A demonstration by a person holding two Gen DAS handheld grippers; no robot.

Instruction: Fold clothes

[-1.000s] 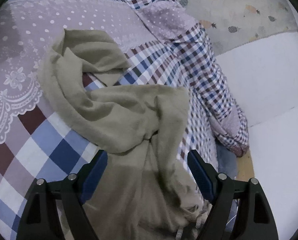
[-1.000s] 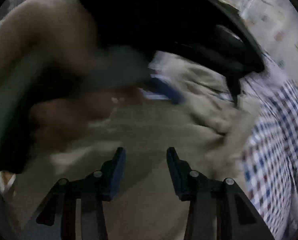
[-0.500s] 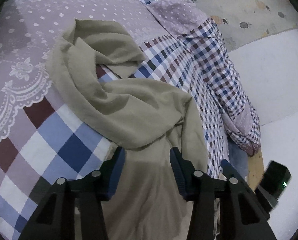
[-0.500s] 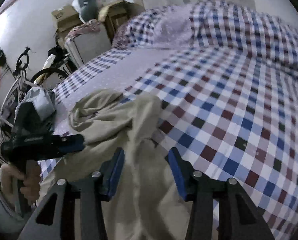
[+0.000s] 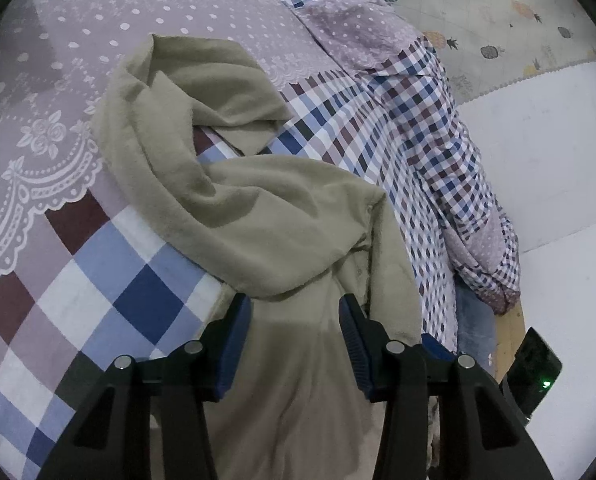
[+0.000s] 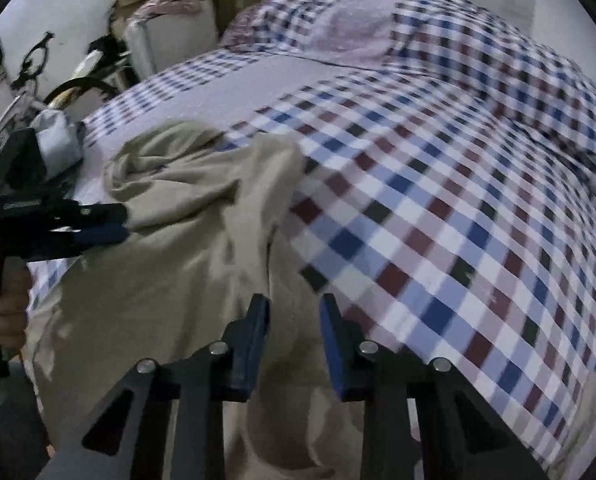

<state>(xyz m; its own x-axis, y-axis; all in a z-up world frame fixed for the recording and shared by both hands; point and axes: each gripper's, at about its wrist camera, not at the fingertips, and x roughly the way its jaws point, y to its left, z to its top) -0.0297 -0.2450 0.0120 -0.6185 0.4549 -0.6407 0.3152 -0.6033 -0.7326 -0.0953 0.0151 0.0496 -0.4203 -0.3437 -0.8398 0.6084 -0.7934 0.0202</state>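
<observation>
- Since half a second ago, both grippers are barely shifting; against a second ago, the left gripper (image 5: 296,334) is standing narrower, and the right wrist view is no longer being blocked by a blurred dark shape.
- Nearest the left camera, the left gripper's jaws are standing partly apart, straddling the garment (image 5: 258,216) without pinching it.
- Likewise the right gripper (image 6: 294,336) is showing a clear gap between its jaws, hovering over the beige cloth and gripping nothing that I can make out.
- Beyond the jaws, the garment is lying crumpled and twisted on the bed (image 5: 110,276), one end hanging over the near edge, a loop of it curling toward the lace panel (image 5: 26,168).
- Farther off, the pillow (image 6: 361,24) is resting at the head of the bed.
- Risk, as I judge it: closing on bunched fabric could be catching several layers, so the twist carries into the fold; the overhanging end could be dragging the piece off the bed.
</observation>
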